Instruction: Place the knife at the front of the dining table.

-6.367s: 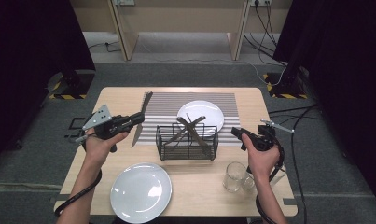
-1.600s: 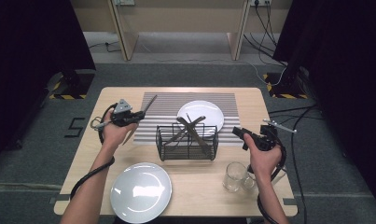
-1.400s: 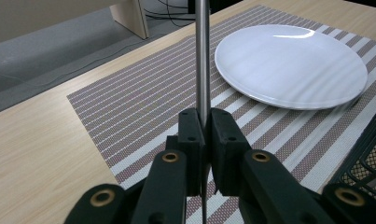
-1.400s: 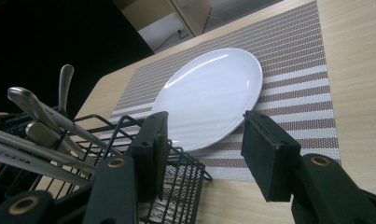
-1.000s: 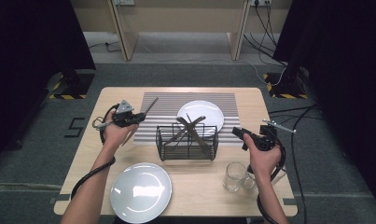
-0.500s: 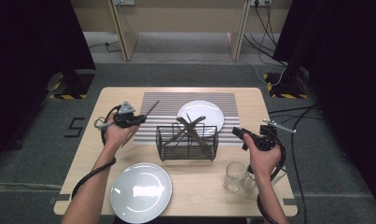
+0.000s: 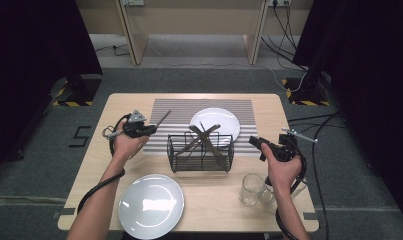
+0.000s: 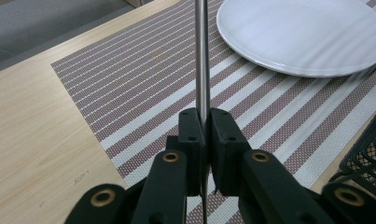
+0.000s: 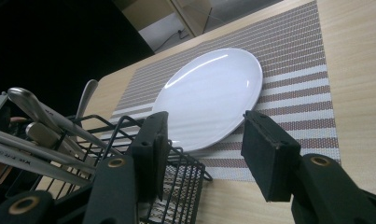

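Steel cutlery, a thin knife (image 8: 202,56), sits pinched between the closed jaws of the left gripper (image 8: 202,140), poking out over the striped placemat (image 8: 143,88) toward the white plate (image 8: 302,35). Off to the other side, the right gripper (image 9: 202,149) hangs wide open with nothing in it, just beside the black wire basket (image 7: 201,152) of utensils.

The left gripper (image 7: 151,128) is held in the left hand (image 7: 125,145) over the table's left side, its jaws pointed toward the right and pressed together on a thin metal utensil handle (image 8: 201,60). The left forearm is stretched up from the bottom edge. The right gripper (image 7: 254,141) is held in the right hand (image 7: 283,169), jaws spread apart and pointed left, with nothing between them.
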Available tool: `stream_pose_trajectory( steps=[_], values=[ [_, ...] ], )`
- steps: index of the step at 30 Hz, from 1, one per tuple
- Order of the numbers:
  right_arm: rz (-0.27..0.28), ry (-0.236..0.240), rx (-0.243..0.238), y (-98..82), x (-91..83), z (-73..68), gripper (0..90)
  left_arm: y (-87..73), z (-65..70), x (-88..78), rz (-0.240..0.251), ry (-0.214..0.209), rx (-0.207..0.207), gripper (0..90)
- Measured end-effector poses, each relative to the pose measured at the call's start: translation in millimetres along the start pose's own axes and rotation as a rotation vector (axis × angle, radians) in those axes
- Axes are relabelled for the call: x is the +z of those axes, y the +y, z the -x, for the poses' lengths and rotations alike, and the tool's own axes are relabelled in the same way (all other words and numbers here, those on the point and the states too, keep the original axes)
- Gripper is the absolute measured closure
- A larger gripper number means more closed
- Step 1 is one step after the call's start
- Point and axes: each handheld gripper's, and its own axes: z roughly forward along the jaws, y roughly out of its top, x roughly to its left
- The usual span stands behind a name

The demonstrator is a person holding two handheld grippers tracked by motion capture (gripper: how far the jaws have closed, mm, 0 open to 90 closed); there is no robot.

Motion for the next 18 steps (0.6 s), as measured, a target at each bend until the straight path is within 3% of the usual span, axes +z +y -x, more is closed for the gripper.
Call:
stream_pose_trajectory(
  steps=[18],
  values=[
    [-0.001, 0.001, 0.003, -0.2, 0.1, 0.1, 50.9, -4.6, 1.2, 11.9, -0.044, -0.025, 0.001, 83.2]
  ],
)
